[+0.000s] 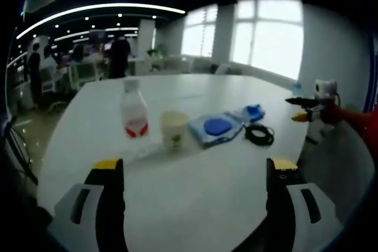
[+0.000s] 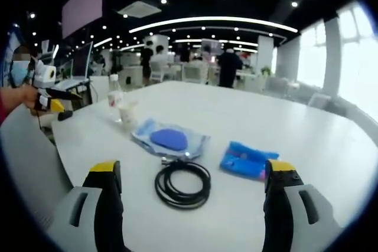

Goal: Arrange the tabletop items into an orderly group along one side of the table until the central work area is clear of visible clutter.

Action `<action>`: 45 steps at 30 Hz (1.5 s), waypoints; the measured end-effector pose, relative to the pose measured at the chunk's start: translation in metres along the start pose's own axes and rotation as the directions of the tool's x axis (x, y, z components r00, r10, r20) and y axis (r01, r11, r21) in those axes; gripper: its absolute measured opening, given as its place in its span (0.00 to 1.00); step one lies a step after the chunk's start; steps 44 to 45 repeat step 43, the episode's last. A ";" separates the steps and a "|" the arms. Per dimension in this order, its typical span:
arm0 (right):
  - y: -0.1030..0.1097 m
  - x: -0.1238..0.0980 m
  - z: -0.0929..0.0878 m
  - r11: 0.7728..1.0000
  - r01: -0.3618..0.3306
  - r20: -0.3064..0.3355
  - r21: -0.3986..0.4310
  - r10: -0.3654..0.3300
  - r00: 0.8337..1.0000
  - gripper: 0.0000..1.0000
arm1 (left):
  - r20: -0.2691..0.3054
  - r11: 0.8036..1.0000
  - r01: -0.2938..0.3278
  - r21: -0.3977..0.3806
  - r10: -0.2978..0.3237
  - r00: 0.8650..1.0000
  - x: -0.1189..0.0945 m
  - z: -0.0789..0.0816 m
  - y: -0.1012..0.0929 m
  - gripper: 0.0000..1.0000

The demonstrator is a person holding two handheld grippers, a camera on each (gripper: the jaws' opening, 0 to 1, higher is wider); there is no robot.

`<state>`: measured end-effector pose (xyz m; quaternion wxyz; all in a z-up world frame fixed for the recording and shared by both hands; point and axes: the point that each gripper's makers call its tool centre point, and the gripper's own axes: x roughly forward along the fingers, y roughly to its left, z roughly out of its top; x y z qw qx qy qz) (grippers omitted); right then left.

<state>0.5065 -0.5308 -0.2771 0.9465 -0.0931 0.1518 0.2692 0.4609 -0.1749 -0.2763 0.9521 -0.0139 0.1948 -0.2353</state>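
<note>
My white table [image 2: 307, 140] carries a bottle [image 1: 134, 110], a paper cup [image 1: 174, 129], a wipes pack [image 2: 169, 138], a blue packet [image 2: 248, 160] and a coiled black cable [image 2: 182, 183].

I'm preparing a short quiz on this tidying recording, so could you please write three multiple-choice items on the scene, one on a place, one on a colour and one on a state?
1. What lies closest in front of the right gripper?
A. the coiled black cable
B. the plastic bottle
C. the paper cup

2. What colour is the lid on the wet-wipe pack?
A. red
B. blue
C. green

3. How do the left gripper jaws stand?
A. shut on the cup
B. shut on the bottle
C. open, holding nothing

Answers:
1 A, in the right gripper view the cable lies between the jaws, the bottle and cup far back.
2 B, the oval lid reads blue in both views.
3 C, in the left gripper view the jaws stand wide apart over bare white table.
</note>
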 end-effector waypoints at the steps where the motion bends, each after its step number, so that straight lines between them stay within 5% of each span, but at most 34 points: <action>1: 0.000 0.001 0.000 1.000 -0.001 0.001 0.001 0.001 1.000 0.99 | 0.001 1.000 -0.002 -0.002 0.002 1.000 0.000 0.000 0.001 0.97; 45: 0.003 0.007 0.004 1.000 -0.014 0.001 0.005 0.014 1.000 0.99 | -0.016 1.000 0.008 -0.001 -0.008 1.000 0.001 -0.004 -0.002 0.96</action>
